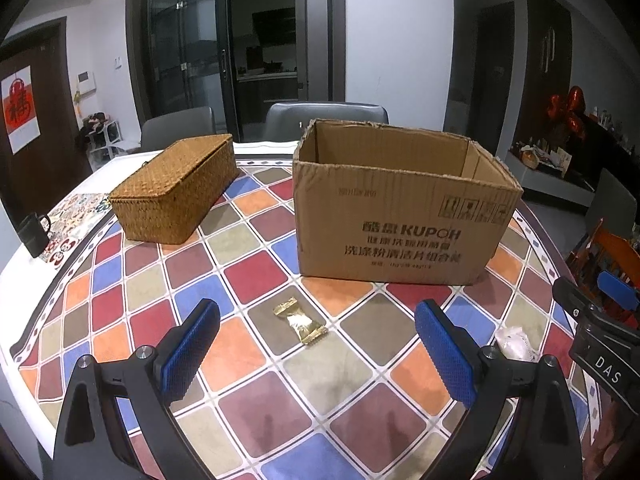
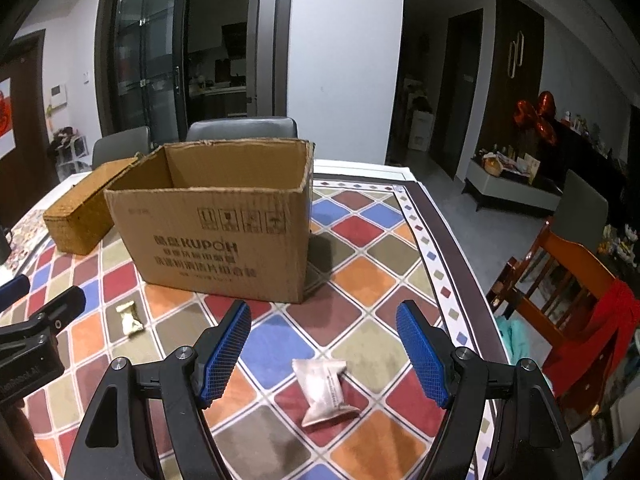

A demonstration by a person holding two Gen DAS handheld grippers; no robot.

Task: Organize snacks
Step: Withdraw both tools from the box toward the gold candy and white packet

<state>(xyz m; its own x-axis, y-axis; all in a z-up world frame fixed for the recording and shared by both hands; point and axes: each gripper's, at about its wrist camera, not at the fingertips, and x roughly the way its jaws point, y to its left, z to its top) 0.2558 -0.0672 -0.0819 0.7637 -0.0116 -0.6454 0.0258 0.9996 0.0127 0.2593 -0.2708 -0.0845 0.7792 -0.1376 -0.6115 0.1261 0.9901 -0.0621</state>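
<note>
Both grippers, the left gripper [image 1: 318,340] and right gripper [image 2: 324,354], hung with jaws spread and empty. A gold snack [image 1: 300,326] and a white snack [image 2: 326,392] lay loose on the table [image 2: 360,280]. Beyond, the cardboard box [image 2: 216,236] looked empty, so sorting seemed barely begun.

White walls [image 2: 344,60] are seen behind two grey chairs [image 1: 326,114] at twelve o'clock; dark glass doors [image 1: 184,52] at eleven, a grey floor [image 2: 452,200] and an orange wooden chair [image 2: 560,280] at three o'clock
</note>
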